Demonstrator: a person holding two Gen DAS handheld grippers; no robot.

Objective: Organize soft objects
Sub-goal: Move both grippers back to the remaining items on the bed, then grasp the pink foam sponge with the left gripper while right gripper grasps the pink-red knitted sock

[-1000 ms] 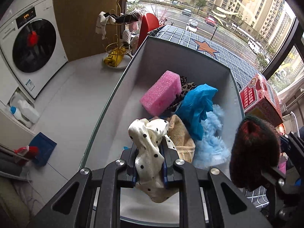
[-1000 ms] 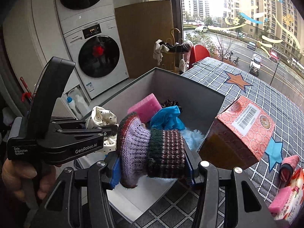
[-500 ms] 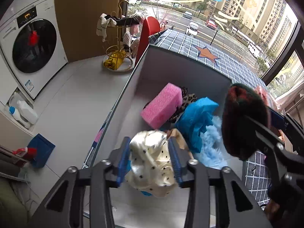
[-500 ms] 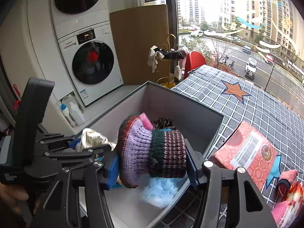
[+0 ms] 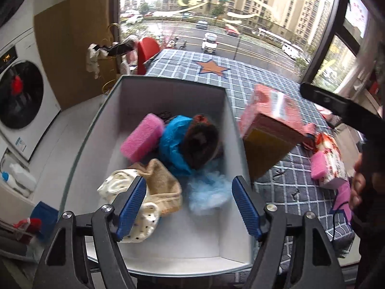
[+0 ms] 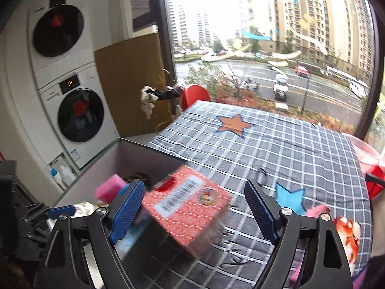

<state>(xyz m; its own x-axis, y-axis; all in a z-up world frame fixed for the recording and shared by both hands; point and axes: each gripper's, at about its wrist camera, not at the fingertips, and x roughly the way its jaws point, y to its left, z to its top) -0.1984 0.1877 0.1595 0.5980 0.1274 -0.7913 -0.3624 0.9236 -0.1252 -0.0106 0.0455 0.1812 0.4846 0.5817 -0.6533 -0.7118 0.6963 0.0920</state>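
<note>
Both pairs of jaws are opening w/ nothing pressed between the blue ribbed pads. Left gripper (image 5: 189,207) hangs over the open grey rectangular storage box (image 5: 231,130), right gripper (image 6: 192,210) over the box's right edge & the table.

Inside the box: pink foam sponge block (image 5: 142,139) at back left, crumpled bright-blue plastic-looking cloth (image 5: 172,142) beside it, dark red-brown knitted hat (image 5: 201,144) lying on the blue cloth, tan knitted piece (image 5: 163,185) in front, cream black-dotted fabric (image 5: 113,187) at front left partly behind the left pad, pale-blue fluffy puff (image 5: 208,192) at front right. All soft items lie loose in the box, none gripped.

Surface: table under a grey-blue checked cloth (image 6: 276,144) w/ an orange star (image 6: 234,125) & a light-blue star (image 6: 290,197). Red patterned cardboard carton (image 6: 190,207) stands tilted just beside the box's right wall, blurred. More pink/red packets (image 5: 329,163) near the table's right edge.

Room: stacked white front-load washer & dryer (image 6: 79,113) at left, bottles (image 6: 60,171) on the floor by them, brown panel (image 6: 127,82), gold wire rack w/ draped rags (image 6: 156,96), red chair back (image 6: 195,95). Big window (image 6: 276,36) onto a wet street, cars, high-rises. Part of a hand (image 5: 361,183) shows at right edge of the left-wrist view
</note>
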